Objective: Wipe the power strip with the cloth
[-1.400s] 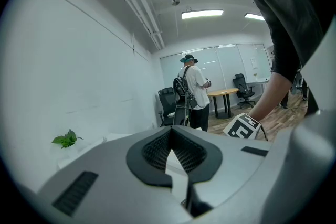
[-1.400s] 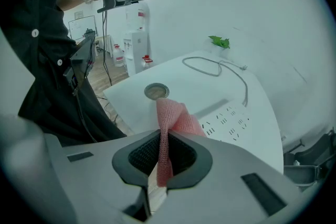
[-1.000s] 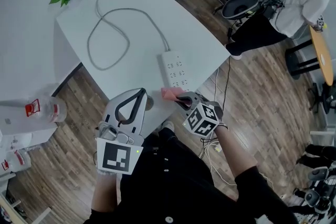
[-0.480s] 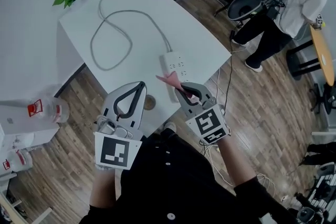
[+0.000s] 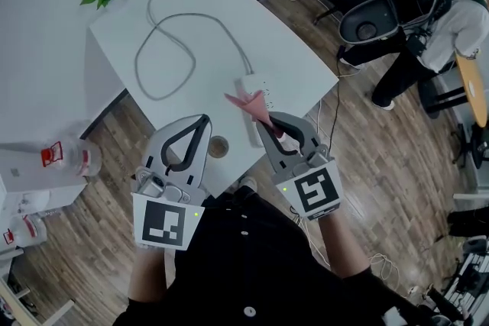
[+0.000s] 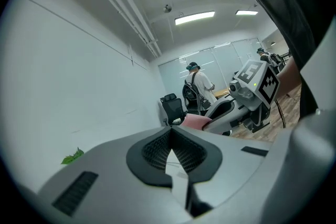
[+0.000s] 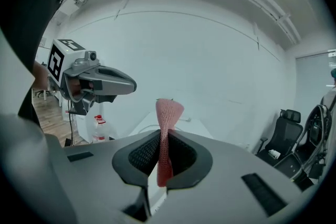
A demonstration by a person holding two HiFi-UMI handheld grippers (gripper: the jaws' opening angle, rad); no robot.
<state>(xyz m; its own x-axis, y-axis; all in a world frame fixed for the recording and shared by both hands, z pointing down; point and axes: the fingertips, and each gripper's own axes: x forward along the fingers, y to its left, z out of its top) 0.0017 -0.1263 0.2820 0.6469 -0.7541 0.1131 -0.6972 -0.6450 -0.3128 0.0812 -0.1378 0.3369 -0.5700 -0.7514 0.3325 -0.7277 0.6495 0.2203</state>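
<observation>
Power strip (image 5: 260, 85): white, long, rigid plastic with rows of sockets, lying at the near right edge of the table (image 5: 283, 50). Its grey cable (image 5: 138, 65) loops away over the far left of the top.

Cloth (image 5: 252, 104): pink, open mesh weave, limp. My right gripper (image 5: 263, 121) is clamped tight on it, and a twisted strip (image 7: 167, 113) stands up past the jaws. From the head view it overlaps the strip; I can't confirm contact.

Left gripper (image 5: 202, 121): jaws pressed together, nothing between them, hanging over the near edge, left of the strip.

Step in hand, my judgement: bringing the cloth down.
- Lay the mesh flat and drag it lengthwise.
- Smooth plastic on a smooth top will likely slide, so pin one end with the left gripper.
</observation>
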